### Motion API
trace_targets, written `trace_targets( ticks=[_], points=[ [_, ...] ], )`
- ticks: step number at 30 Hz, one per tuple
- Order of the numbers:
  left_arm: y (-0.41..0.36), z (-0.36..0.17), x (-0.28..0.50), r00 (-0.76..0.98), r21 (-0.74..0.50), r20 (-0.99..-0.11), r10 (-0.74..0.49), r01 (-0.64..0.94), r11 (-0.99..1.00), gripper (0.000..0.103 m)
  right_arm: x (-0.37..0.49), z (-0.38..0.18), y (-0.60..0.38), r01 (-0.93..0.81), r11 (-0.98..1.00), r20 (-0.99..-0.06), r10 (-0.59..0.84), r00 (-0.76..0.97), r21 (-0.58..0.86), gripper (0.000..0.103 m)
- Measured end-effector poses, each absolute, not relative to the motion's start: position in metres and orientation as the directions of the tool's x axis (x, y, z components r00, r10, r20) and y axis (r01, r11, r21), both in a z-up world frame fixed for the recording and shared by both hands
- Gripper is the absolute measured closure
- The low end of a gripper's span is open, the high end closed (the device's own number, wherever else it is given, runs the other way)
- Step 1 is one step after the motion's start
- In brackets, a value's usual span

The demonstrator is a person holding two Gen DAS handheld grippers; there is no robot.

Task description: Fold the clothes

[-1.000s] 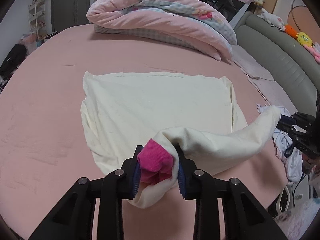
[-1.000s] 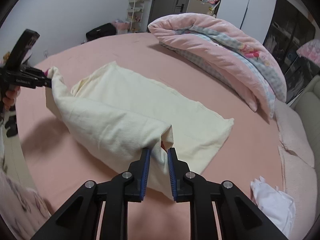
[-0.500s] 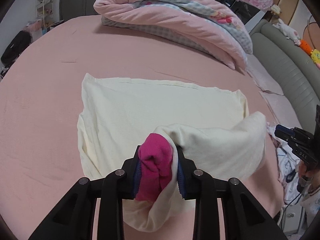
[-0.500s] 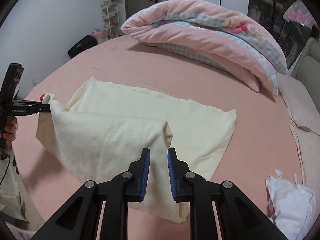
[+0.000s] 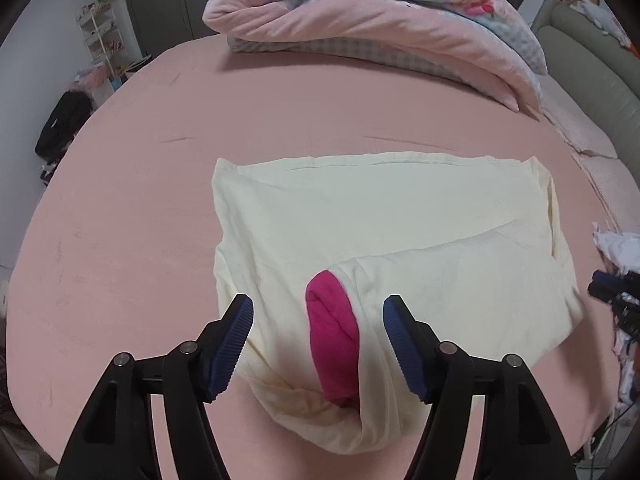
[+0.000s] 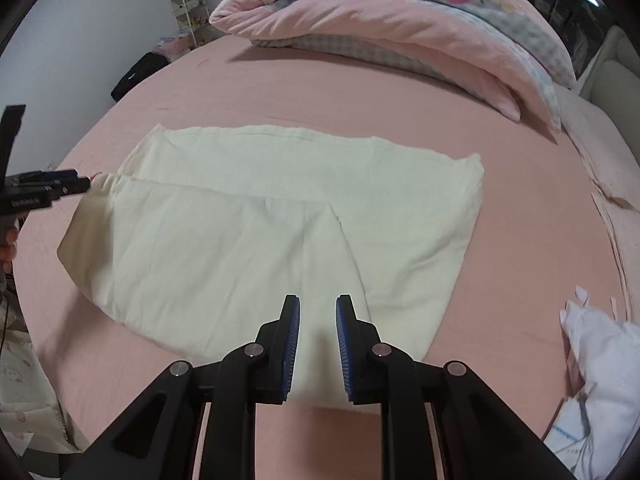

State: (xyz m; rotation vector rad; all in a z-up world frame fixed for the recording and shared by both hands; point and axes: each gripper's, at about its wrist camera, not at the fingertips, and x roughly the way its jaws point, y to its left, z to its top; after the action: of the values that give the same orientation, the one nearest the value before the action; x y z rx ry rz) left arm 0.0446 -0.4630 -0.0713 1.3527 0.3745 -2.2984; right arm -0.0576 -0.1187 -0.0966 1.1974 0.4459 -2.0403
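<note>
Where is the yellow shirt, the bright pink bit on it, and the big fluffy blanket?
yellow shirt (image 6: pixel 248 240): right wrist view, middle of the folded-over layer.
bright pink bit (image 5: pixel 334 344): left wrist view, middle of the pink cuff.
fluffy blanket (image 5: pixel 360 16): left wrist view, its pink top fold.

A bedroom with a wide bed in pink under even indoor light.

The bed (image 5: pixel 280 112) wears a smooth pink sheet; at its far side lies a folded pink quilt (image 5: pixel 360 12) with a checked and flowered lining. A grey-green padded headboard (image 5: pixel 588 64) curves along the right. By the pale left wall (image 6: pixel 80 32) stand a white open shelf rack (image 5: pixel 100 36) and a black bag (image 5: pixel 60 124) on the floor, with a dark grey door (image 5: pixel 164 0) beyond them.
</note>
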Motion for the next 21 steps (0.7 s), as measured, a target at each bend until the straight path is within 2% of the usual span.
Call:
trace_targets(
  ticks=[2,4,7,11,15,18,19,20,21],
  points=[
    [-0.464,-0.066,0.058,-0.447,-0.054,-0.869,-0.213,0.513,-0.857,0.037,-0.051,-0.101,-0.112,0.713,-0.698,-0.866,-0.392,-0.310,0.060,0.061],
    [-0.461,-0.065,0.074,-0.482,-0.112,-0.858,-0.177,0.512,-0.852,0.037,-0.047,-0.105,-0.106,0.692,-0.718,-0.875,-0.380,-0.300,0.074,0.055],
    [-0.451,-0.073,0.089,-0.506,-0.140,-0.849,-0.151,0.491,-0.860,0.037,-0.042,-0.113,-0.092,0.637,-0.755,-0.877,-0.402,-0.263,0.155,0.052],
    [-0.435,-0.089,0.102,-0.533,-0.173,-0.840,-0.102,0.441,-0.880,0.037,-0.035,-0.117,-0.078,0.586,-0.788,-0.863,-0.418,-0.283,0.189,0.046],
    [-0.429,-0.107,0.102,-0.530,-0.170,-0.844,-0.083,0.411,-0.895,0.037,-0.039,-0.122,-0.075,0.566,-0.796,-0.860,-0.430,-0.276,0.216,0.046],
    [-0.430,-0.116,0.104,-0.561,-0.268,-0.827,0.008,0.382,-0.884,0.037,-0.047,-0.127,-0.078,0.563,-0.802,-0.874,-0.404,-0.269,0.198,0.046],
    [-0.433,-0.119,0.105,-0.575,-0.309,-0.817,0.038,0.380,-0.872,0.040,-0.051,-0.129,-0.079,0.558,-0.805,-0.879,-0.400,-0.261,0.201,0.046],
    [-0.434,-0.120,0.106,-0.584,-0.331,-0.810,0.052,0.382,-0.863,0.054,-0.054,-0.130,-0.080,0.555,-0.804,-0.877,-0.408,-0.253,0.214,0.046],
    [-0.436,-0.121,0.106,-0.592,-0.352,-0.803,0.064,0.384,-0.854,0.062,-0.057,-0.131,-0.080,0.552,-0.803,-0.876,-0.416,-0.245,0.227,0.046]
  ],
)
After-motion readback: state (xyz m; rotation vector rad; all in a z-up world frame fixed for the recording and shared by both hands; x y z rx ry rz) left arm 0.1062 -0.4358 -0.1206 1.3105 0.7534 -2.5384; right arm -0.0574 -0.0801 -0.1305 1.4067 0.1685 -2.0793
